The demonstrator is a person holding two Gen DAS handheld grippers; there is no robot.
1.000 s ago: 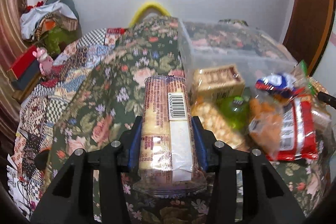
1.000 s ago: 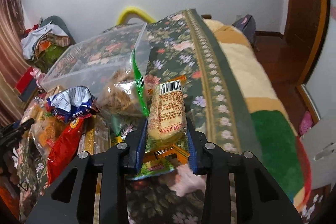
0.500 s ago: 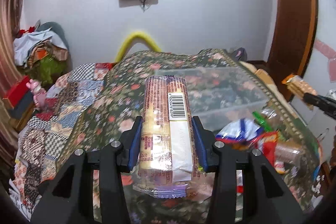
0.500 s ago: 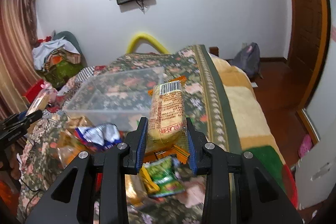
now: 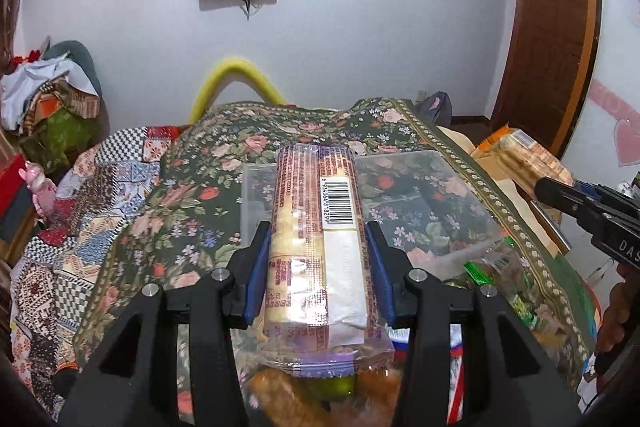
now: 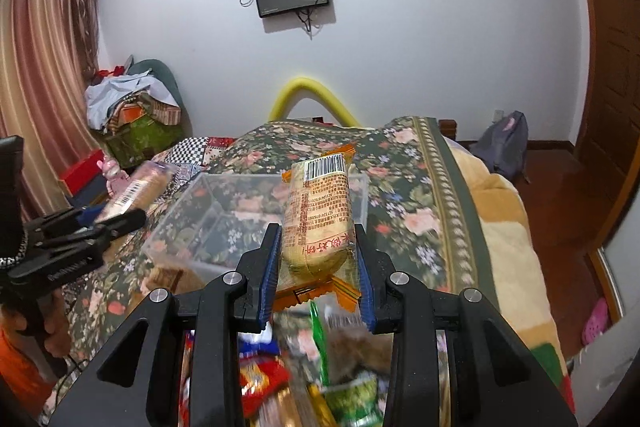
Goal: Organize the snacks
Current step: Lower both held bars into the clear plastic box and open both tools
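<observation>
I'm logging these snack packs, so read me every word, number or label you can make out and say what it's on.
"6 934364 818299", roughly: barcode digits on the purple-edged clear biscuit sleeve in the left gripper.
"DAS", cut off: on the right gripper body.
Red print and barcode digits on the orange-edged biscuit pack: too small to read.
White lettering on the left gripper's body: blurred.

Left claw: blue pads clamped on both sides of a long biscuit pack, pitched down. Right claw: pads pinching a shorter cracker pack, pitched down too. Both held raised, side by side, near each other.
</observation>
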